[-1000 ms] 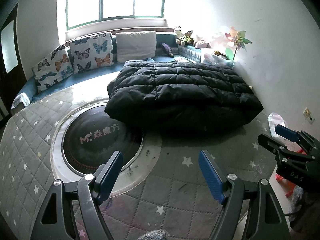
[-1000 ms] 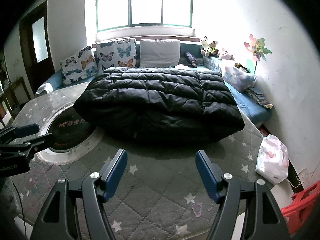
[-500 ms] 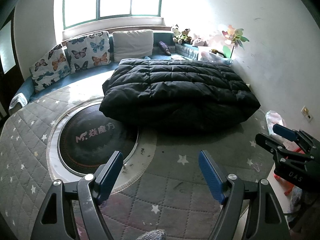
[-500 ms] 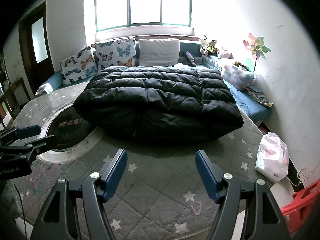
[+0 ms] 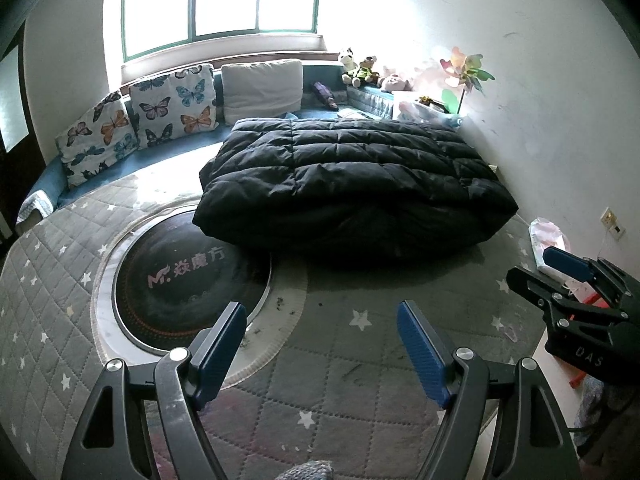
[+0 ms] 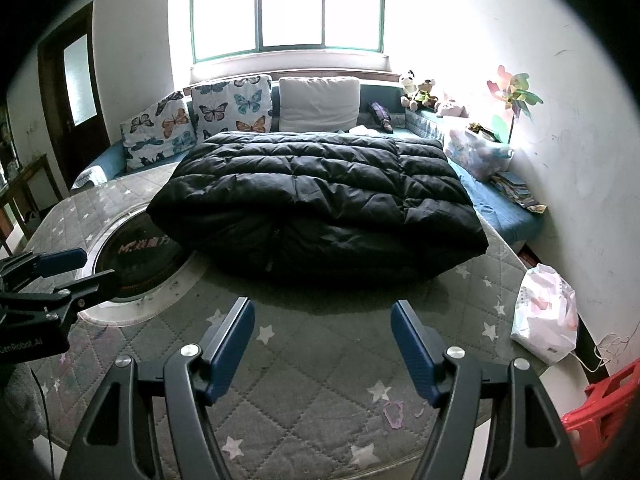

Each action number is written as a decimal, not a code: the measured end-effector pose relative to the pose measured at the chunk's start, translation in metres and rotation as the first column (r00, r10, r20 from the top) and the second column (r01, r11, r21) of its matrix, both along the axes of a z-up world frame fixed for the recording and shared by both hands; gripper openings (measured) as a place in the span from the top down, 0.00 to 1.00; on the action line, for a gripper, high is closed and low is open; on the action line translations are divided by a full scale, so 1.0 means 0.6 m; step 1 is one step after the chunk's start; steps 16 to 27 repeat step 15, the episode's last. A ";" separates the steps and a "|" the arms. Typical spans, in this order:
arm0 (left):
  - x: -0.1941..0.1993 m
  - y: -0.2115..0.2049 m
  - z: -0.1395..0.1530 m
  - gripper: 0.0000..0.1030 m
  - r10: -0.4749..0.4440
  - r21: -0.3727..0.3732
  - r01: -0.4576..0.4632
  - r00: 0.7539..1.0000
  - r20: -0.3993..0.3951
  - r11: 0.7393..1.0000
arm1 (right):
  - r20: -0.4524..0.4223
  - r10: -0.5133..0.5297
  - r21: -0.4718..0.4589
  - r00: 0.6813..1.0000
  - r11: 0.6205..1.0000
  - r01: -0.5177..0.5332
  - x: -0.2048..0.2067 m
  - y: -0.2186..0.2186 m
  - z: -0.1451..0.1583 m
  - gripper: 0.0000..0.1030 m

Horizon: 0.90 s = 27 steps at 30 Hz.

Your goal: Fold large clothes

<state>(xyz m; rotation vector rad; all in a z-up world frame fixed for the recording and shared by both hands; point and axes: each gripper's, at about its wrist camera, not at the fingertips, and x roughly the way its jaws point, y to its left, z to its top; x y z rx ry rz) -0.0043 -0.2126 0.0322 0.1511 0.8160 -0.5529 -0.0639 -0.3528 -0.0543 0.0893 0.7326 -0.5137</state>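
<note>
Grey starry mat [image 6: 304, 384] is carrying a black puffer coat [image 6: 320, 196], lying lengthwise left-to-right mid-frame; both the left gripper [image 5: 322, 344] and right gripper [image 6: 322, 340] are hanging open, gripping nothing.

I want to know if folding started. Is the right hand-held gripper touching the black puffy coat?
Apart. The right wrist view shows bare grey quilt between the open right hand-held gripper and the black puffy coat.

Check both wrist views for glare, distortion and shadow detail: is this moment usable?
Left wrist view: the window is blown out, glare washes the right wall, and the fisheye bends the room edges. Right wrist view: same window glare, dark vignette corners; the black puffer coat loses detail along its shadowed front fold. Both sharp, usable.
</note>
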 end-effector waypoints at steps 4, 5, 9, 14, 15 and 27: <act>0.001 -0.001 0.000 0.20 -0.001 -0.002 0.001 1.000 -0.001 1.000 | -0.002 0.000 0.000 1.000 1.000 0.000 -0.001 0.001 0.000 0.25; 0.001 -0.001 -0.001 0.20 -0.002 -0.003 0.002 1.000 -0.002 1.000 | -0.002 0.000 0.001 1.000 1.000 0.000 0.000 0.001 -0.001 0.25; 0.002 -0.002 -0.003 0.20 -0.013 -0.009 0.013 1.000 -0.007 1.000 | -0.001 0.001 0.001 1.000 1.000 -0.001 0.000 0.001 -0.001 0.25; -0.002 -0.002 -0.002 0.20 -0.023 -0.007 0.023 1.000 0.012 1.000 | -0.002 0.000 0.003 1.000 1.000 0.000 -0.001 0.001 -0.002 0.25; -0.001 -0.002 -0.002 0.20 -0.025 -0.009 0.025 1.000 0.009 1.000 | -0.002 0.001 0.003 1.000 1.000 -0.001 -0.001 0.002 -0.002 0.25; -0.001 -0.002 -0.002 0.20 -0.025 -0.009 0.025 1.000 0.009 1.000 | -0.002 0.001 0.003 1.000 1.000 -0.001 -0.001 0.002 -0.002 0.25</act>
